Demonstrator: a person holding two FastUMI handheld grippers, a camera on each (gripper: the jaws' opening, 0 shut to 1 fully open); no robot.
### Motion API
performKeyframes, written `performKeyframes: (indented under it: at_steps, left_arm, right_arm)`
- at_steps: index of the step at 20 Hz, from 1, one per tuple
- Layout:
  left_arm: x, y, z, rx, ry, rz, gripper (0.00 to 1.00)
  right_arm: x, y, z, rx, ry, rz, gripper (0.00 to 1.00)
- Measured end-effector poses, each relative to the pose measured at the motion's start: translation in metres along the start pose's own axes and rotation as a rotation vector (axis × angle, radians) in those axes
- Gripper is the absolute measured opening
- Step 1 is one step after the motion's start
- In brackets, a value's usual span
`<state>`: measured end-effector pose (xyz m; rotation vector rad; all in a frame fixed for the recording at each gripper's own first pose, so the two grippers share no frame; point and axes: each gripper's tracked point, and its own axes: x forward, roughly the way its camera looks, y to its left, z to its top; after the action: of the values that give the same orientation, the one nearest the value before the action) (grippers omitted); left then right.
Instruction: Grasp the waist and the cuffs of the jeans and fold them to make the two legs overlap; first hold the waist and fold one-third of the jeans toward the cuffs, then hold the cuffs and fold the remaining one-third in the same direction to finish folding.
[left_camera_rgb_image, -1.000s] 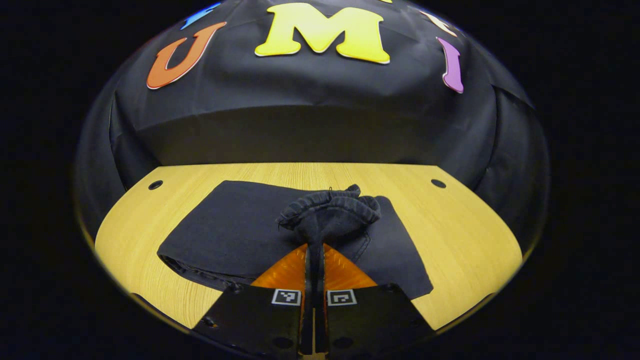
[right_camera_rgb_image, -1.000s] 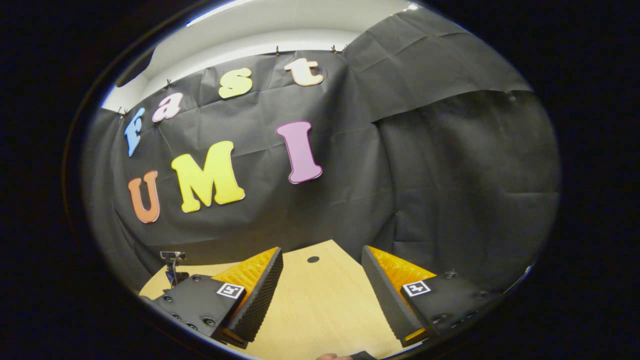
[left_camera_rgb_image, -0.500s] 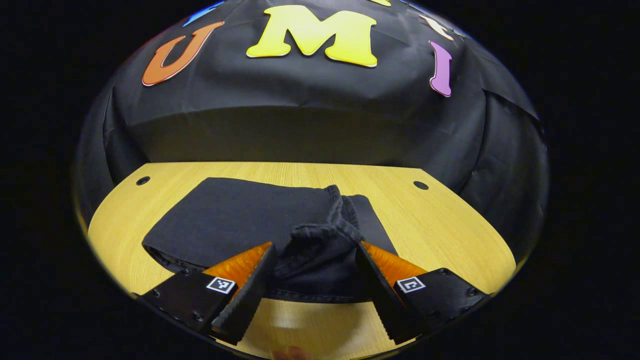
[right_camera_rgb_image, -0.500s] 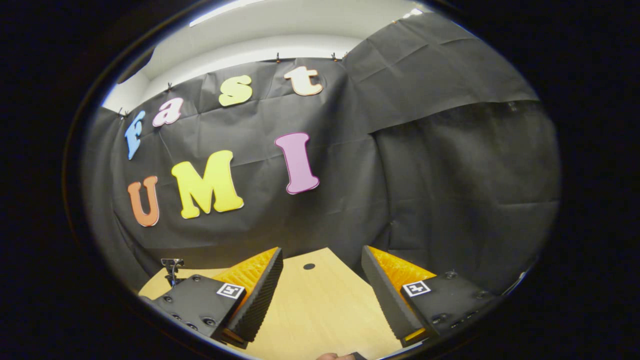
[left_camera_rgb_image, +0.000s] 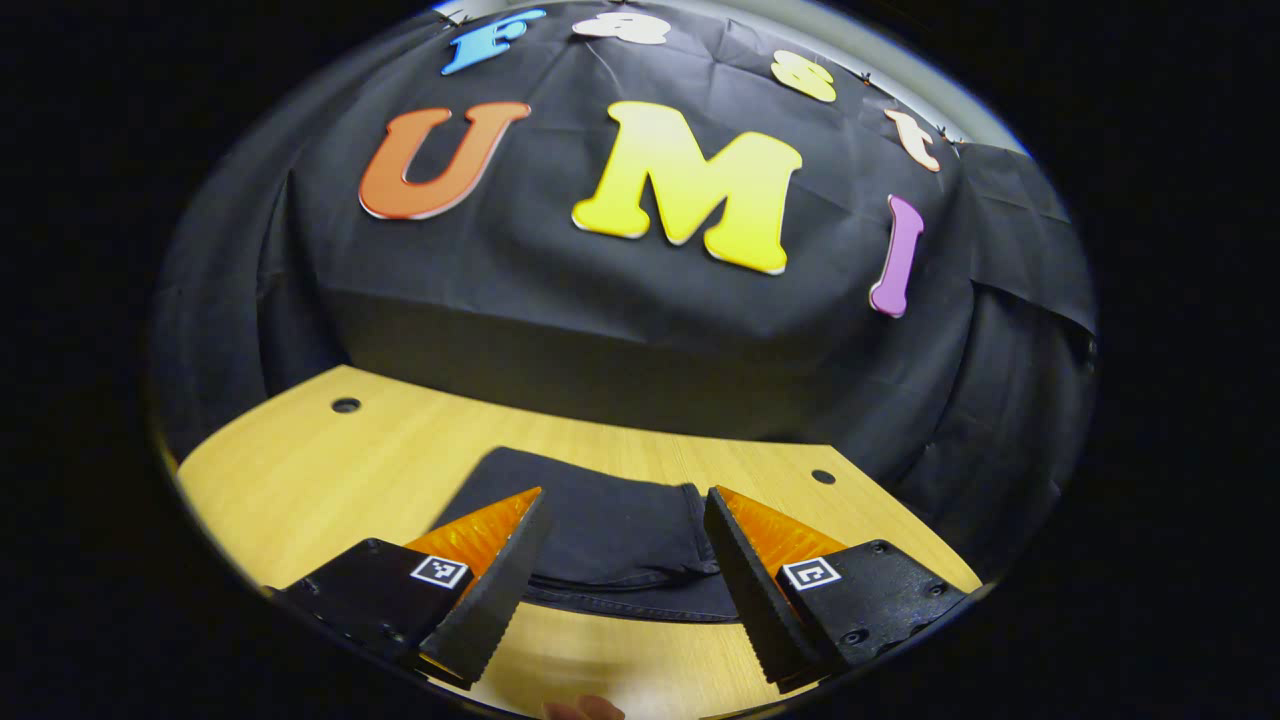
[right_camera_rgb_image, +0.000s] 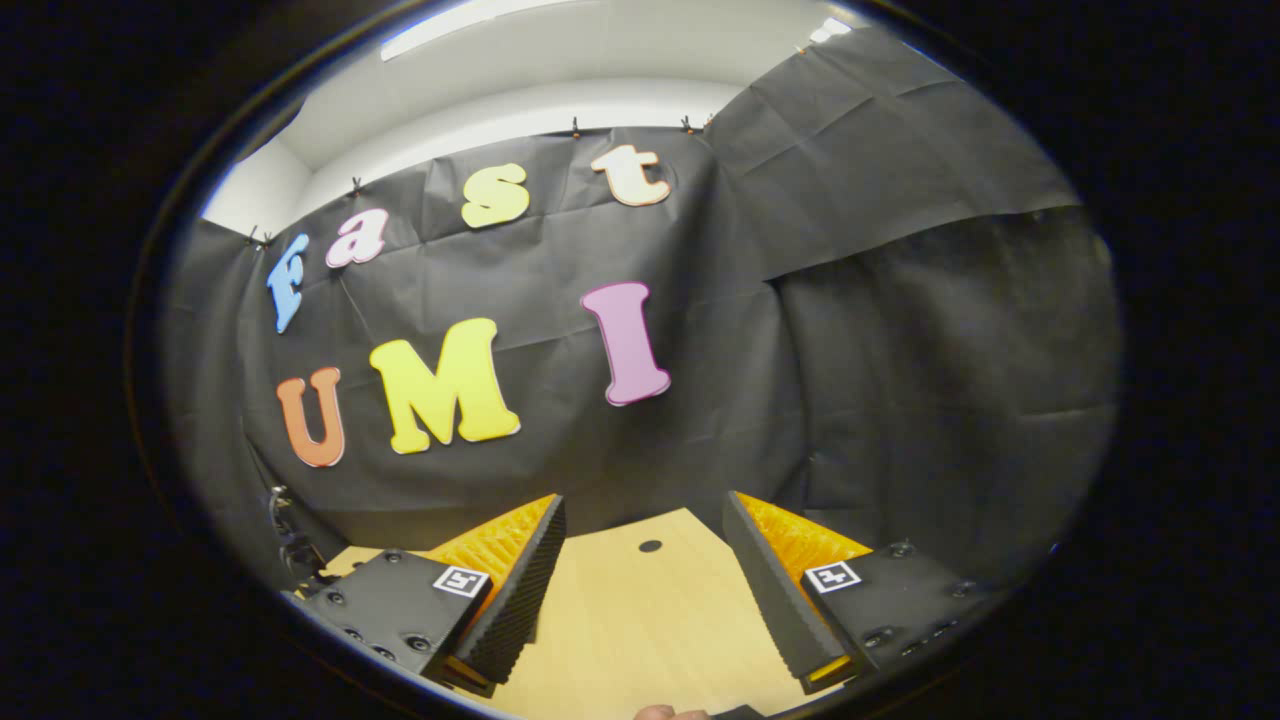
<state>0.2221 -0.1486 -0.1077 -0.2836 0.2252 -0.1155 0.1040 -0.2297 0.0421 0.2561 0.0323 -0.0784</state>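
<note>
The dark jeans lie folded into a compact flat stack on the wooden table, seen in the left gripper view. My left gripper hovers above their near edge, open, with nothing between its fingers. The cuff hem runs along the stack's right side, lying flat. In the right gripper view, my right gripper is open over bare table, holding nothing.
A round hole sits in the table at the far left and another hole at the far right. A fingertip shows at the bottom edge. A small dark clamp-like device stands at the left in the right gripper view.
My left gripper was shut on the cuffs, then opened and let them drop onto the folded stack. It has since lifted and drawn back. My right gripper tilted slightly upward.
</note>
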Motion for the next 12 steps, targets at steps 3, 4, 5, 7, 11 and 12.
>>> performKeyframes:
  at_steps: [3, 4, 5, 7, 11, 12]
  left_arm:
    - [-0.059, 0.023, 0.055, 0.014, -0.091, 0.023, 0.98]
    - [-0.078, 0.027, 0.068, 0.021, -0.115, 0.024, 0.98]
    - [-0.095, 0.032, 0.081, 0.024, -0.142, 0.026, 1.0]
    - [-0.136, 0.033, 0.107, 0.01, -0.211, 0.016, 0.98]
    - [-0.201, 0.034, 0.123, 0.066, -0.306, 0.04, 1.0]
    - [-0.216, 0.03, 0.119, 0.097, -0.311, 0.029, 0.98]
  right_arm:
    - [0.003, 0.039, 0.007, -0.011, -0.074, 0.048, 0.98]
    - [0.0, 0.057, 0.01, -0.006, -0.108, 0.069, 0.98]
    - [-0.003, 0.074, 0.011, -0.009, -0.14, 0.092, 0.98]
    - [-0.013, 0.106, 0.002, -0.04, -0.16, 0.124, 0.94]
    - [-0.048, 0.163, -0.02, -0.082, -0.138, 0.214, 0.99]
    - [-0.056, 0.169, -0.026, -0.088, -0.137, 0.215, 0.98]
